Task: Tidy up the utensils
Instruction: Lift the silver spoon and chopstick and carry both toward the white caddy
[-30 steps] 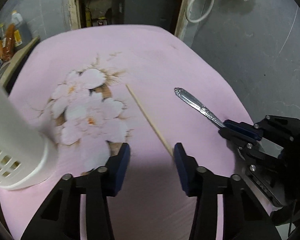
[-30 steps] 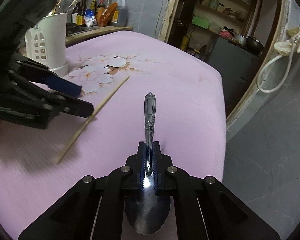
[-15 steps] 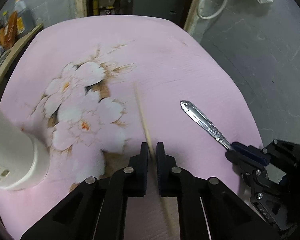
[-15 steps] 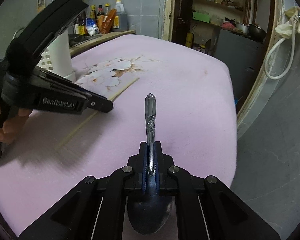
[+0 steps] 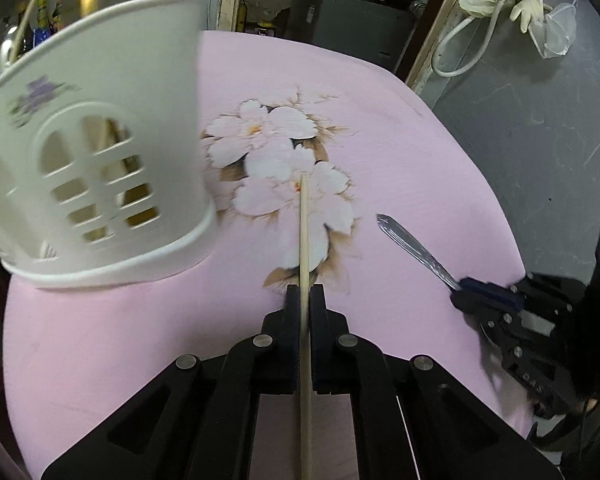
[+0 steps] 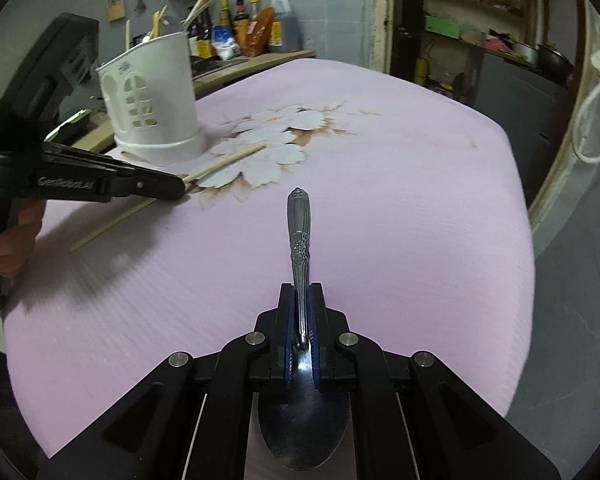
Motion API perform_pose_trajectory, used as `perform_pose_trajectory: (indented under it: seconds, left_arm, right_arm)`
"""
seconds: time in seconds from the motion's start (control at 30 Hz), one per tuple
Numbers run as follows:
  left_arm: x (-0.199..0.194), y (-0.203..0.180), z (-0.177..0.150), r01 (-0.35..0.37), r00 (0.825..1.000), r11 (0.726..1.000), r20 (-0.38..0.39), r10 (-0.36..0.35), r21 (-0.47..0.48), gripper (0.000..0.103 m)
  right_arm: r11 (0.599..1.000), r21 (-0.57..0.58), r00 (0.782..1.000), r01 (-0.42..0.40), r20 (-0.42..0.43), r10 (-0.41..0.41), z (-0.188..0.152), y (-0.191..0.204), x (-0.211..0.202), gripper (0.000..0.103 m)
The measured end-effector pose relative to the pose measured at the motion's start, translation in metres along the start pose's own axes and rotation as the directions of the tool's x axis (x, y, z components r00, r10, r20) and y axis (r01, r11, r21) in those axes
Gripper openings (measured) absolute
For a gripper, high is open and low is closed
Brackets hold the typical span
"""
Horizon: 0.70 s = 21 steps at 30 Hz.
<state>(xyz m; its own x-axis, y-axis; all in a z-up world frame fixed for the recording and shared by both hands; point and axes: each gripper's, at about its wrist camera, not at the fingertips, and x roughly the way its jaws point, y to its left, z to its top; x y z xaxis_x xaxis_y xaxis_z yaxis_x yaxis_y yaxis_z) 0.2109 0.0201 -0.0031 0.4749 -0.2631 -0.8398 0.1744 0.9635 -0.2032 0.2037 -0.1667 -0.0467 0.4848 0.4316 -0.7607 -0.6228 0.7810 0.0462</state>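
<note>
My left gripper [image 5: 305, 294] is shut on a wooden chopstick [image 5: 304, 232] and holds it above the pink flowered tablecloth [image 5: 400, 148]; from the right wrist view the left gripper [image 6: 182, 186] carries the chopstick [image 6: 228, 162] close to the holder. My right gripper [image 6: 302, 294] is shut on a metal spoon [image 6: 298, 228], handle forward, bowl behind the jaws. In the left wrist view it [image 5: 466, 282] shows at the right with the spoon handle [image 5: 408, 240]. A white slotted utensil holder [image 5: 100, 152] with several sticks inside stands at the left; the right wrist view shows it too [image 6: 152, 92].
Bottles [image 6: 252, 28] stand on a wooden shelf behind the holder. The table's right edge drops to a grey floor [image 5: 540, 128]. A white hose [image 5: 460, 44] and a dark cabinet [image 5: 340, 12] lie beyond the far edge.
My left gripper closed on the chopstick, lifted it and swung left toward the white holder, which now looms large. My right gripper keeps holding the spoon, nearly still.
</note>
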Motion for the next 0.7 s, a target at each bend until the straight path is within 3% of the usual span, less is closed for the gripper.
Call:
perform_pose_trajectory:
  seconds: [0.23, 0.57, 0.7]
  left_arm:
    - [-0.004, 0.004, 0.001, 0.020, 0.998, 1.000, -0.055, -0.019, 0.022, 0.004]
    - [0.003, 0.001, 0.009, -0.011, 0.995, 0.994, -0.095, 0.021, 0.107, 0.005]
    - [0.008, -0.002, 0.013, -0.005, 0.994, 0.992, -0.107, 0.019, 0.128, 0.005]
  right_arm:
    - [0.996, -0.085, 0.998, 0.004, -0.055, -0.008, 0.018, 0.011, 0.017, 0.009]
    - [0.992, -0.107, 0.991, -0.074, -0.122, 0.060, 0.040, 0.009, 0.035, 0.018]
    - [0.983, -0.158, 0.978, -0.096, -0.198, 0.064, 0.041, 0.009, 0.032, 0.018]
